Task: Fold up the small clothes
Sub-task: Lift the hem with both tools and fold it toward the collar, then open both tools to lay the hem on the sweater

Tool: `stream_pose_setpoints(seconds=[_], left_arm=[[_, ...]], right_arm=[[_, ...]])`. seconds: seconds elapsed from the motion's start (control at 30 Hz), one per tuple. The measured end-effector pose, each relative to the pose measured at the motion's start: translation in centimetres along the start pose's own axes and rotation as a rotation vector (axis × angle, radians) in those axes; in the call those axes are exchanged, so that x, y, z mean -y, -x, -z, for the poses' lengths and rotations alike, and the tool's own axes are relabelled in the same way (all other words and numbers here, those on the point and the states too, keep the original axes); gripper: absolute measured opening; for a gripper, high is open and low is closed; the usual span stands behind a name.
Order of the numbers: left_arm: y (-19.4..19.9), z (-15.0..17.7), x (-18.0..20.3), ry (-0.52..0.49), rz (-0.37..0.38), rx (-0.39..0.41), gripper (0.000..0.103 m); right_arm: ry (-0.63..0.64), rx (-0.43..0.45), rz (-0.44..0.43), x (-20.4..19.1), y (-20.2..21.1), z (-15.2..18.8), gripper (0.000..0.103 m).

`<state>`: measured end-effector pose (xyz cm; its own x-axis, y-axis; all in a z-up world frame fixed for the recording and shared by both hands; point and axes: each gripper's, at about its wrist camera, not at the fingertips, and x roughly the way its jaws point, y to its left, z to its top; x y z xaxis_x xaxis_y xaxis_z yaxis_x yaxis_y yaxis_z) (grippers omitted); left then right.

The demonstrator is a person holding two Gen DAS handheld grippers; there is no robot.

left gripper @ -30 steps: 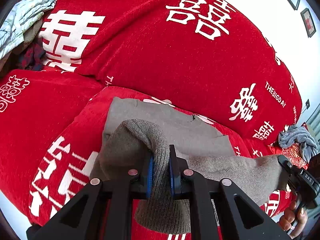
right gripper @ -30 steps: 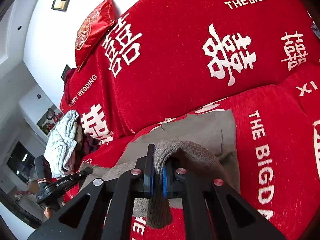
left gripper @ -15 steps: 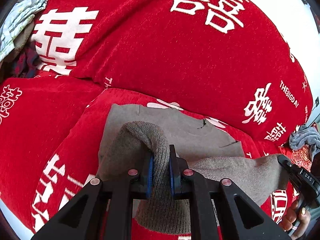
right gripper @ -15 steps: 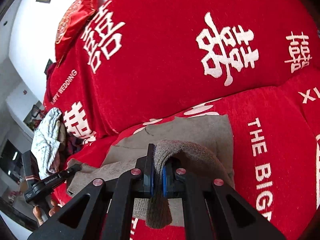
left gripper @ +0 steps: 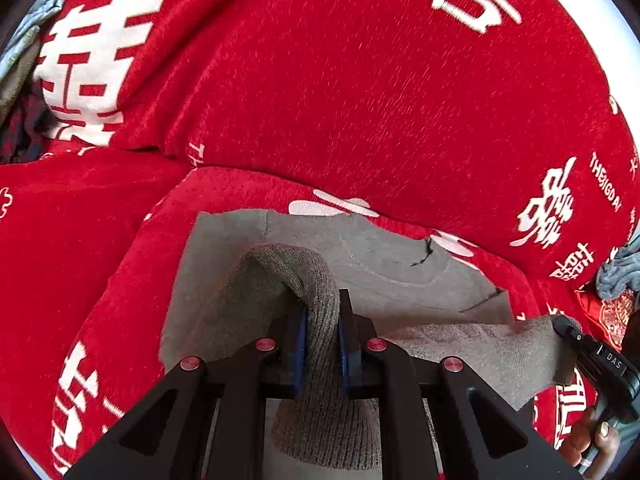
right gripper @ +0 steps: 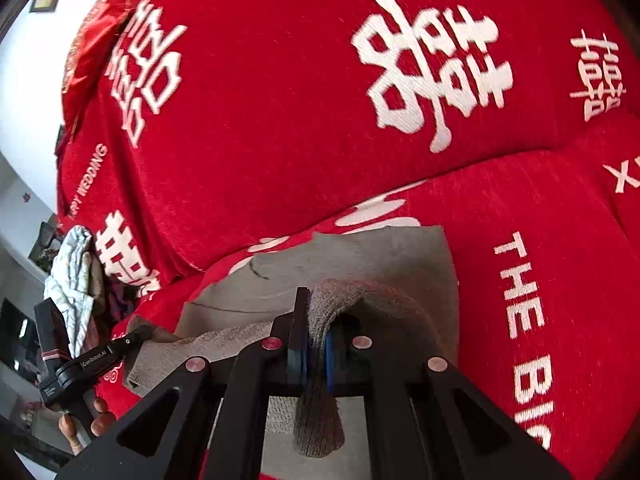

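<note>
Left gripper (left gripper: pixel 322 344): fingers (left gripper: pixel 299 344) closed on the ribbed edge of a grey knitted garment (left gripper: pixel 360 272), the knit pinched between the blue pads and hanging below them at 6 o'clock of the left wrist view. Same gripper appears in the right wrist view at 8 o'clock (right gripper: pixel 138 334), clamped on the garment's far corner, with a hand (right gripper: pixel 86 424) on its handle.

Right gripper (right gripper: pixel 314 350): fingers (right gripper: pixel 298 344) closed on another stretch of the same ribbed edge, fabric bunched over the pads and drooping beneath. In the left wrist view this gripper shows at 4 o'clock (left gripper: pixel 560 322), biting the garment's corner; a hand (left gripper: pixel 588 440) grips it from below.

Garment (right gripper: pixel 360 264): lower part lies flat on the seat cushion of a red sofa (left gripper: pixel 360 100), at centre of both views. Held edge is raised off that flat part and stretched between the two grippers.

Sofa cover: red pile with white characters and lettering, backrest from 10 to 2 o'clock.

Other items: a pale crumpled cloth heap (right gripper: pixel 76 268) on the sofa at 9 o'clock of the right wrist view; a grey-blue cloth (left gripper: pixel 618 276) at 3 o'clock of the left wrist view; a red cushion (right gripper: pixel 100 28) at 10 o'clock on the backrest top.
</note>
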<state>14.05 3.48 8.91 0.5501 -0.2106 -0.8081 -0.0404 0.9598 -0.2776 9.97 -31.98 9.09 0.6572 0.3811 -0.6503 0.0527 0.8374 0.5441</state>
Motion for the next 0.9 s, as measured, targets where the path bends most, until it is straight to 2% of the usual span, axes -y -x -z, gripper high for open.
stream_pose_setpoints(seconds=[0.2, 0.37, 0.4, 0.43, 0.47, 0.5, 0.53, 0.6, 0.73, 0.77, 0.8, 0.9], left_arm=[[-2.6, -0.3, 0.0, -0.02, -0.035, -0.022, 0.015], [-5.3, -0.1, -1.7, 0.033, -0.049, -0.081, 0.016], [-5.9, -0.1, -2.1, 0.048, -0.05, -0.104, 0.02], [-6.4, -0.1, -2.4, 0.059, -0.043, -0.125, 0.04], [-7.0, -0.1, -2.7, 0.075, -0.024, -0.151, 0.076], [-7.2, -0.1, -3.0, 0.09, -0.008, -0.147, 0.09], [-6.9, -0.1, -3.2, 0.097, -0.014, -0.119, 0.096], [-6.6, -0.1, -3.1, 0.085, -0.033, -0.09, 0.096], [-6.5, -0.3, -3.6, 0.101, 0.004, -0.104, 0.096], [-6.3, -0.4, -3.7, 0.107, 0.012, -0.102, 0.096], [-5.8, -0.3, -4.1, 0.119, 0.03, -0.096, 0.096], [-4.2, 0.3, -5.5, 0.144, 0.089, -0.084, 0.096]], right_arm=[[-0.043, -0.028, 0.019, 1.9, -2.6, -0.3, 0.006], [-0.047, -0.059, 0.044, 2.6, -4.5, -0.4, 0.006], [-0.049, -0.067, 0.049, 2.8, -4.9, -0.4, 0.007], [-0.052, -0.074, 0.054, 2.9, -5.3, -0.4, 0.008], [-0.065, -0.085, 0.06, 3.2, -5.8, -0.4, 0.01], [-0.082, -0.092, 0.06, 3.5, -6.1, -0.4, 0.01], [-0.098, -0.102, 0.057, 3.8, -6.4, -0.4, 0.01], [-0.124, -0.128, 0.064, 4.4, -7.1, -0.2, 0.026], [-0.148, -0.137, 0.038, 4.8, -7.2, -0.1, 0.051], [-0.146, -0.132, 0.041, 4.7, -6.9, -0.2, 0.061], [-0.144, -0.123, 0.042, 4.5, -6.6, -0.3, 0.065], [-0.131, -0.094, 0.03, 4.0, -5.0, -0.5, 0.066]])
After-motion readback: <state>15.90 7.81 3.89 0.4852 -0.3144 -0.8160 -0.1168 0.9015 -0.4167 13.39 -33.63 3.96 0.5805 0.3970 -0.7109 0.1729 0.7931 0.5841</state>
